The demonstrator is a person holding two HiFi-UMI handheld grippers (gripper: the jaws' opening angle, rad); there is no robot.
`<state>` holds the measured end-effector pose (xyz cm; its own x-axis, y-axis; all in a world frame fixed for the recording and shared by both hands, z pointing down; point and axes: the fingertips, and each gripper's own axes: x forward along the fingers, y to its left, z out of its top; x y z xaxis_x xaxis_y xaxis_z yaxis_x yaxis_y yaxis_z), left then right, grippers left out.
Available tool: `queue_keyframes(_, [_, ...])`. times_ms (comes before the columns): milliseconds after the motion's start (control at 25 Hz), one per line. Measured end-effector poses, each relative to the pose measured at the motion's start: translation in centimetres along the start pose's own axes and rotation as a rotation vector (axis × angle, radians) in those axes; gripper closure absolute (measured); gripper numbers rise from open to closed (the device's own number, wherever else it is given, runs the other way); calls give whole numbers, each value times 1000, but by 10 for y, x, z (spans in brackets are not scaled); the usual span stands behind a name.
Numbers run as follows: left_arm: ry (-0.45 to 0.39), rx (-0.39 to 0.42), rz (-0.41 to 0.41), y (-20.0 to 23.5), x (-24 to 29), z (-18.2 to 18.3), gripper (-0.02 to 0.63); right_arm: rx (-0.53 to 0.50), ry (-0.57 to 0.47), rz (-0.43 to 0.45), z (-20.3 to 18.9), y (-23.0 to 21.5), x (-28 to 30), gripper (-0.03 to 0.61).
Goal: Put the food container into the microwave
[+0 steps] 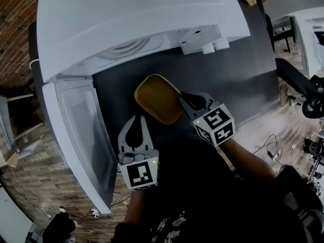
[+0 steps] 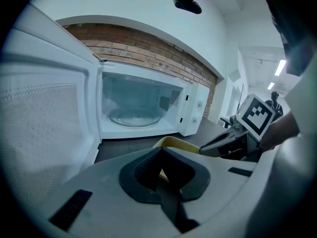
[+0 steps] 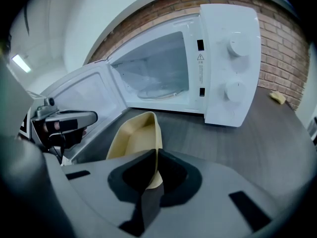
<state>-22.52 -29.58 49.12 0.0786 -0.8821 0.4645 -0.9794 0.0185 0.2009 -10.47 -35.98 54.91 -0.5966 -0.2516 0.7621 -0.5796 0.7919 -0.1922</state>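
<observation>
So far, the container (image 1: 158, 99) is pinched by the right gripper (image 1: 185, 100), outside the microwave (image 1: 126, 14); the left gripper (image 1: 137, 117) is closed on nothing.

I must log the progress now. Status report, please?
Right gripper shut on food container rim. Left gripper shut, empty. Microwave open, nothing in the way.

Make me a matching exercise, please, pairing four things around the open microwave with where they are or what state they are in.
Things:
1. yellow oval food container
2. white microwave door
3. clear glass turntable
4. right gripper

Places or states:
A. inside the white microwave
B. shut on the container's rim
C. swung wide open
D. outside the microwave, just in front of its opening

Pairs: 1-D, 2-C, 3-A, 4-B.
</observation>
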Motion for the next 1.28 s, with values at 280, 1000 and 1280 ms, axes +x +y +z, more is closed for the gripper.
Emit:
queue_keyframes(280, [0, 29, 24, 11, -2, 0, 611, 205, -52, 37, 11, -6, 3, 503])
queue_keyframes(1000, [8, 54, 17, 8, -1, -1, 611, 290, -206, 76, 83, -4, 15, 503])
queue_keyframes(1280, [10, 76, 10, 5, 0, 1, 611, 253, -238, 67, 106, -2, 25, 503])
